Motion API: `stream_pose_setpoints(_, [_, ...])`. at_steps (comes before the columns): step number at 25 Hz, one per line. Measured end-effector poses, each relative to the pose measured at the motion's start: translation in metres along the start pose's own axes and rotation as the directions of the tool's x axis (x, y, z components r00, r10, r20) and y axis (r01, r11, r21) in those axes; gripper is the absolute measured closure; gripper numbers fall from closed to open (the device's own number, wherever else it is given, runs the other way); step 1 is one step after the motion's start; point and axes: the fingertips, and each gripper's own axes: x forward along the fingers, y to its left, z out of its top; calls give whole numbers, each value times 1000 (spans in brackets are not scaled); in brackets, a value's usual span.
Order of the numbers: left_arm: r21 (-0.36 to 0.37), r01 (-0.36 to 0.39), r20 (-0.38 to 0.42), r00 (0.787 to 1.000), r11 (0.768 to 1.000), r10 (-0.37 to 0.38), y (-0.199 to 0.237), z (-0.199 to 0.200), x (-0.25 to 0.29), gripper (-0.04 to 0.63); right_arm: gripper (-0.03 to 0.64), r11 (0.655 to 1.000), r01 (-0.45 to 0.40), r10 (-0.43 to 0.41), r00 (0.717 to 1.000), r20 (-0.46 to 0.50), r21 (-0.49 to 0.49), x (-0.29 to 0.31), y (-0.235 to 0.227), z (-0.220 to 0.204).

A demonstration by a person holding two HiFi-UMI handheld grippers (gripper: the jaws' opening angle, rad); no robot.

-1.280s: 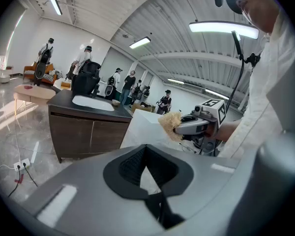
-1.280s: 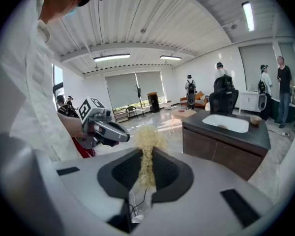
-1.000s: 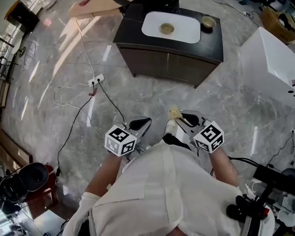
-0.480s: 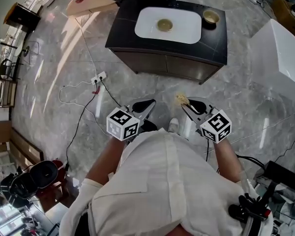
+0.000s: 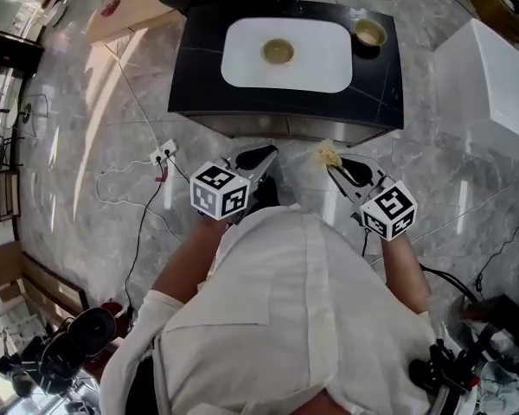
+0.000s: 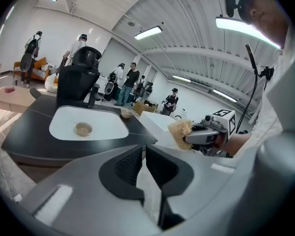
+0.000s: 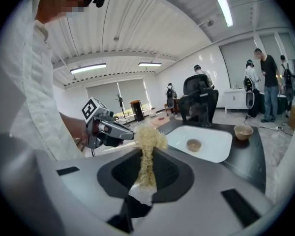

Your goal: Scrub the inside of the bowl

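Note:
A small tan bowl (image 5: 278,51) sits in the white basin (image 5: 320,63) set in a black counter (image 5: 199,89); it also shows in the left gripper view (image 6: 83,129) and the right gripper view (image 7: 193,144). My right gripper (image 5: 332,159) is shut on a straw-coloured scrubber (image 5: 329,152), whose tuft (image 7: 148,140) sticks up past the jaws. My left gripper (image 5: 261,153) is shut with nothing in it, its jaws almost touching (image 6: 143,154). Both grippers hang in front of the counter's near edge, well short of the bowl.
A second tan bowl (image 5: 369,33) stands on the counter's far right corner. A white cabinet (image 5: 489,76) is at the right. A power strip with cables (image 5: 162,153) lies on the marble floor at left. Several people stand in the background of both gripper views.
The counter and basin have come closer and now lie just ahead of both grippers. The grippers keep their pose, the right one still holding the scrubber.

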Motion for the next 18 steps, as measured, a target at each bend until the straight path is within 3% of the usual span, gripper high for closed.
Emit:
stream_pose_setpoints(7, [-33,75,-77,994,997,-77,112,68,40,586,569,992,114,-114,993,-7,56,77,-65,63])
stream_pose_setpoints(10, [-34,73,-118,990,997,-76,158,82,64,583,568,986,150,-150,989,-12,66,107,-91,79])
stream_pose_setpoints(15, [-118,-36,-152,988,992,18,225,90,112,553,569,991,120,-116,991,-58,57,135,-121,91])
stream_pose_setpoints(18, [-184,-139,-189,976,973,103,269,87,146,535,568,996,78,-75,994,-83,36,139,-144,99])
